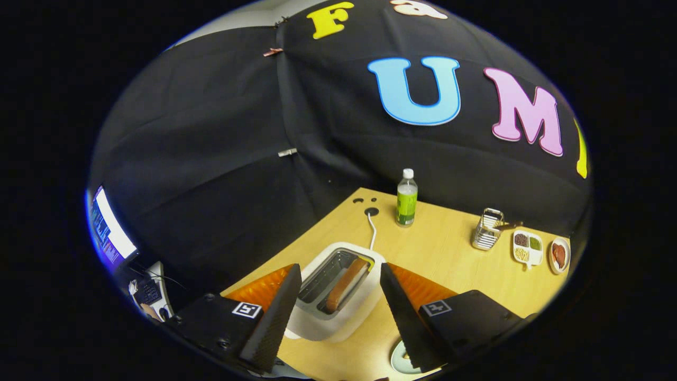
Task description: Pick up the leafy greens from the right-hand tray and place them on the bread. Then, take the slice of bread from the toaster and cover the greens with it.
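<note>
The gripper (pixel 338 301) hangs wide open, empty, fingers straddling the toaster (pixel 338 296) below. The bread slice (pixel 346 284) stands on edge in its right slot, between the fingers, ready for pinching. Beyond stands a bottle (pixel 406 198), trays (pixel 527 247) farther right.

Count on the table (pixel 449 254): one white toaster (pixel 338 293) with two slots, one slice of bread (pixel 346 284) standing in one slot. One bottle (pixel 406 198) near the far edge. One wire rack (pixel 487 229). One divided tray (pixel 527 247) and one small dish (pixel 559 255) towards the right edge. One plate (pixel 400 361), partly hidden. One gripper (pixel 338 307), two fingers, spread wide, holding nothing.
</note>
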Available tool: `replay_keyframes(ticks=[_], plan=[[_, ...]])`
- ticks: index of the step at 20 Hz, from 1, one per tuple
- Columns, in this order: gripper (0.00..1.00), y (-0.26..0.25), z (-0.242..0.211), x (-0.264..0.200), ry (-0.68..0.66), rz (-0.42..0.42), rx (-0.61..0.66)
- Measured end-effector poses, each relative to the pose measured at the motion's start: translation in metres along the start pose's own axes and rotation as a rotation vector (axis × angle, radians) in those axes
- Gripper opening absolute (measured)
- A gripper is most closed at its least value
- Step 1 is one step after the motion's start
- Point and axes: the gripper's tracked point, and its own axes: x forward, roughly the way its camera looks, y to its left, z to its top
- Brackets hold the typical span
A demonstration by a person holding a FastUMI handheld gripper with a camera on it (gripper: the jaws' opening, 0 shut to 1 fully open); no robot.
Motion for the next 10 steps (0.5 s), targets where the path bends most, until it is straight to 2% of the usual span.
replay_keyframes(ticks=[2, 5, 7, 10], plan=[[0.97, -0.003, -0.016, 0.022, 0.050, -0.022, 0.020], [0.96, -0.009, -0.040, 0.054, 0.122, -0.056, 0.079], [0.82, -0.011, -0.048, 0.065, 0.151, -0.073, 0.118], [0.32, -0.001, -0.049, 0.071, 0.162, -0.065, 0.162]])
